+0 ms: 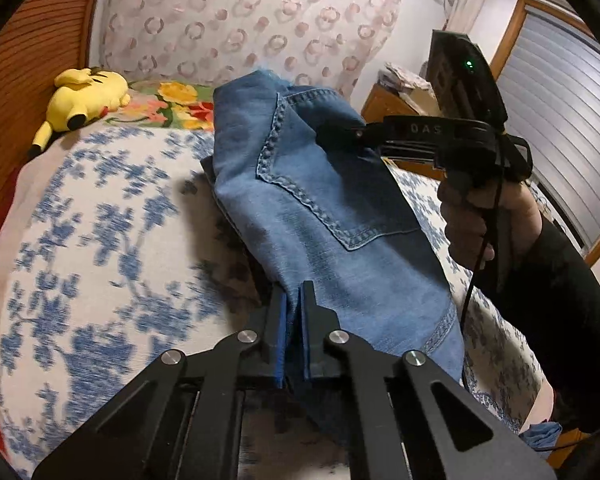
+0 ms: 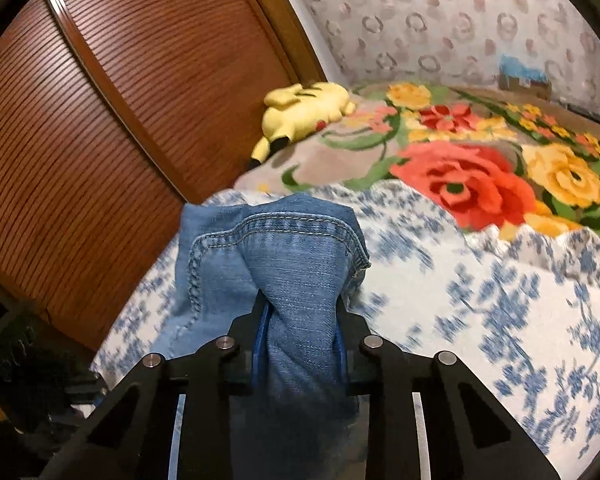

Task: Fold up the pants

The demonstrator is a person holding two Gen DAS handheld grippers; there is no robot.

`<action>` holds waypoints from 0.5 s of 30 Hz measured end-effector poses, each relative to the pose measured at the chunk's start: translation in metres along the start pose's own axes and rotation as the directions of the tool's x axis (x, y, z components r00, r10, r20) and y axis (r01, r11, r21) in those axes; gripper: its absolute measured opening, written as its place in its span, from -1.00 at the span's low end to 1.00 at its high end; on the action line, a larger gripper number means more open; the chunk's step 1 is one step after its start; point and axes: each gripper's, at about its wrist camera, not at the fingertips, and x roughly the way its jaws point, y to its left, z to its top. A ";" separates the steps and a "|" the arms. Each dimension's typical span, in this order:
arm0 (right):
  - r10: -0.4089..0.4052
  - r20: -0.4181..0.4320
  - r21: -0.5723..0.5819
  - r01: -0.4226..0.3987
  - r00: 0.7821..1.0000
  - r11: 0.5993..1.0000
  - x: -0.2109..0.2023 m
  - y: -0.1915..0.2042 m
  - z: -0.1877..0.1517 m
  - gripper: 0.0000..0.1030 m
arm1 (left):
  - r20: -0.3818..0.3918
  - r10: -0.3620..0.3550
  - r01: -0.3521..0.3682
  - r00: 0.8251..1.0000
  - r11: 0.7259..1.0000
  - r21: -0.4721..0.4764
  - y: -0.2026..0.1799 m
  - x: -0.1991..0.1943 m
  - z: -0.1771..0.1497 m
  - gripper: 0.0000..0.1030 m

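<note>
- The pants (image 1: 312, 196) are blue denim, lifted off the bed (image 1: 92, 240) and carried between the two grippers; the blurred bedspread suggests they are in motion.
- The denim looks already doubled: in the left wrist view a darker layer shows under the top one along its left edge, and a back pocket faces up. So I judge at least one fold is made and the bundle is mid-way through another fold or a placement.
- Left to do, as far as can be judged: lay the bundle flat on the bed, bring the ends together and smooth it. How many folds are truly finished cannot be told from here.
- The left gripper (image 1: 294, 300) is clamped on a near edge of the pants, its jaws almost together with a thin layer of cloth between.
- The right gripper (image 2: 300, 312) is clamped on a thick bunch of denim, which fills the gap between its jaws and spills forward over a stitched hem.
- In the left wrist view the right gripper pinches the pants at the far, upper end near the pocket, so the cloth hangs as a sloping sheet between the two.
- A yellow plush (image 1: 84, 96) lies at the head of the bed, well apart from the pants.
</note>
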 end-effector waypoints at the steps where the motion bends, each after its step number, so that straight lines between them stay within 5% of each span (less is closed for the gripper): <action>1: 0.002 0.006 -0.006 -0.002 1.000 1.000 0.003 0.005 0.002 -0.49 | 0.006 0.005 -0.005 1.000 1.000 -0.004 0.004 -0.003 0.001 -0.87; 15: 0.035 0.030 0.006 -0.036 0.999 0.999 0.083 0.053 0.032 -0.51 | 0.070 0.135 -0.132 0.988 0.990 -0.049 0.092 -0.040 0.018 -0.87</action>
